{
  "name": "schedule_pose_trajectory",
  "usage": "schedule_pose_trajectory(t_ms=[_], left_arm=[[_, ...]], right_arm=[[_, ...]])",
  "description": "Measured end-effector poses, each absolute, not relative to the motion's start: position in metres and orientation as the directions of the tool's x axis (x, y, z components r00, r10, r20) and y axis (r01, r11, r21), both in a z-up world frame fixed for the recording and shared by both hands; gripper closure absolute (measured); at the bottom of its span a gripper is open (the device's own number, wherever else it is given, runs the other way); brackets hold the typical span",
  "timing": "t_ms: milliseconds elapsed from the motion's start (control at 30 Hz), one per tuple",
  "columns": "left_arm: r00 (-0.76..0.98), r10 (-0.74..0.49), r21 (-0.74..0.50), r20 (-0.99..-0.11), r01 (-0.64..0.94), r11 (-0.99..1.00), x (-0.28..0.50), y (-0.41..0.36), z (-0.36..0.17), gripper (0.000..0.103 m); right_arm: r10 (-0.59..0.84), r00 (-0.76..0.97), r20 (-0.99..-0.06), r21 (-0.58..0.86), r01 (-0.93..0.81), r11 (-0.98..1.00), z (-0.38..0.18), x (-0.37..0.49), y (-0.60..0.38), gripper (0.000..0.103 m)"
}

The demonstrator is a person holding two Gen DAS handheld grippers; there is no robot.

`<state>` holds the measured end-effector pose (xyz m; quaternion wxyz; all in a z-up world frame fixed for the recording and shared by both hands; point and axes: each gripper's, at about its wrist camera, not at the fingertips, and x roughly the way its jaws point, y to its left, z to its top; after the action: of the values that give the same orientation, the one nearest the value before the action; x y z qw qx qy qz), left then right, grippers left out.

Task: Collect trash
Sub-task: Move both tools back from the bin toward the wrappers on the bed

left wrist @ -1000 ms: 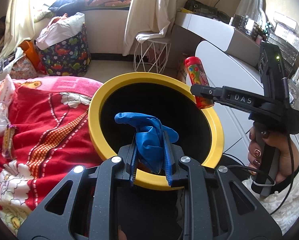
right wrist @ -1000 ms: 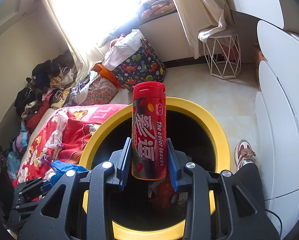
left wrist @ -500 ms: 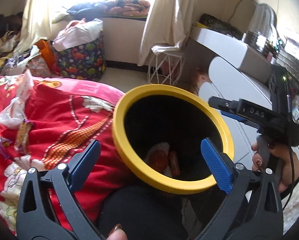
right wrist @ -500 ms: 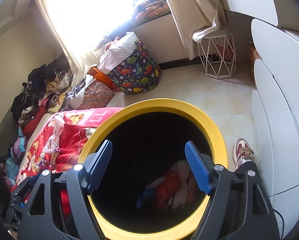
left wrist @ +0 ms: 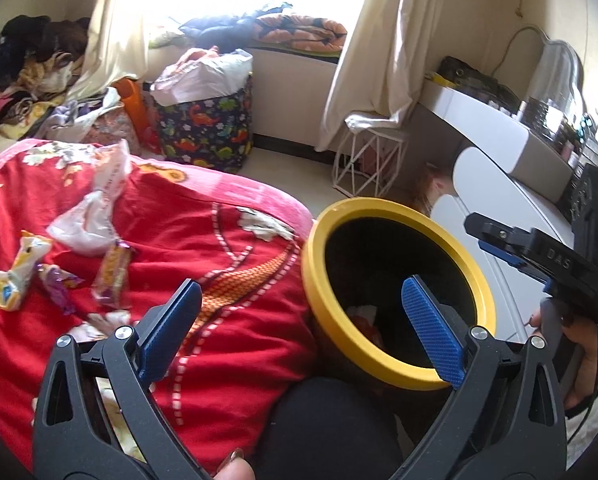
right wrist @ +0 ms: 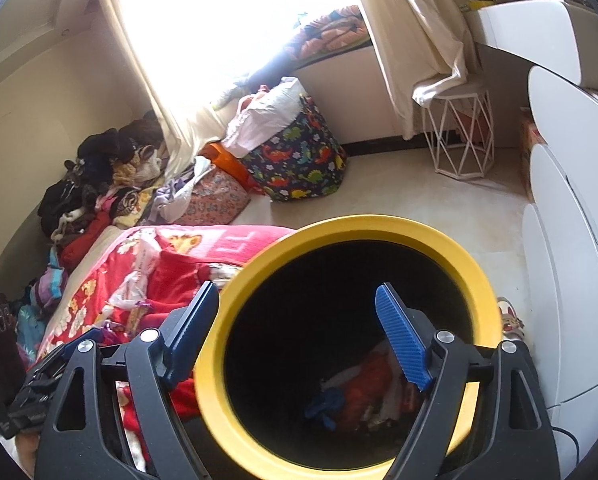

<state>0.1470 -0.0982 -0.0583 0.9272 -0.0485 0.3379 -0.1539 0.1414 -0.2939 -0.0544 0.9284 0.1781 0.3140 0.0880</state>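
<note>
Trash sits at the bottom of your yellow-rimmed bin [right wrist: 215, 364]: blue glove [right wrist: 325, 404], red and white scraps. More wrappers [left wrist: 111, 276] lie on the red blanket [left wrist: 227, 360], left of the bin. Your left gripper [left wrist: 299, 332] has just spread wide, empty. Right gripper [right wrist: 295, 336] just opened too, nothing between its pads; its body reads "DAS".

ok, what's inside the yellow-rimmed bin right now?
In the yellow-rimmed bin, the right wrist view shows a blue glove beside red and white trash at the bottom. The dark interior and the right gripper's finger hide the rest.
</note>
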Motion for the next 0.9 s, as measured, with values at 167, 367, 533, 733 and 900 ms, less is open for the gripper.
schedule_pose_trajectory(t_ms=[167,367,533,733,900], left_arm=[[0.753,-0.283,-0.185,-0.594,0.215,0.959,0.146,-0.08,-0.05,0.011],[0.78,-0.238,-0.175,-0.579,0.166,0.97,0.145,-0.058,-0.045,0.011],[0.799,-0.195,-0.17,-0.568,0.117,0.978,0.145,-0.036,-0.042,0.011],[0.811,-0.149,-0.181,-0.566,0.054,0.982,0.145,-0.008,-0.042,0.011],[0.806,-0.099,-0.186,-0.583,-0.014,0.982,0.147,0.017,-0.047,0.011]], right_arm=[[0.298,0.796,-0.527,0.375,-0.097,0.922,-0.043,0.138,-0.271,0.023],[0.325,0.795,-0.513,0.35,-0.152,0.924,-0.033,0.139,-0.245,0.021],[0.354,0.777,-0.521,0.329,-0.2,0.923,-0.03,0.145,-0.221,0.021],[0.387,0.754,-0.531,0.313,-0.249,0.916,-0.029,0.152,-0.193,0.021],[0.412,0.734,-0.541,0.307,-0.284,0.909,-0.027,0.161,-0.171,0.02]])
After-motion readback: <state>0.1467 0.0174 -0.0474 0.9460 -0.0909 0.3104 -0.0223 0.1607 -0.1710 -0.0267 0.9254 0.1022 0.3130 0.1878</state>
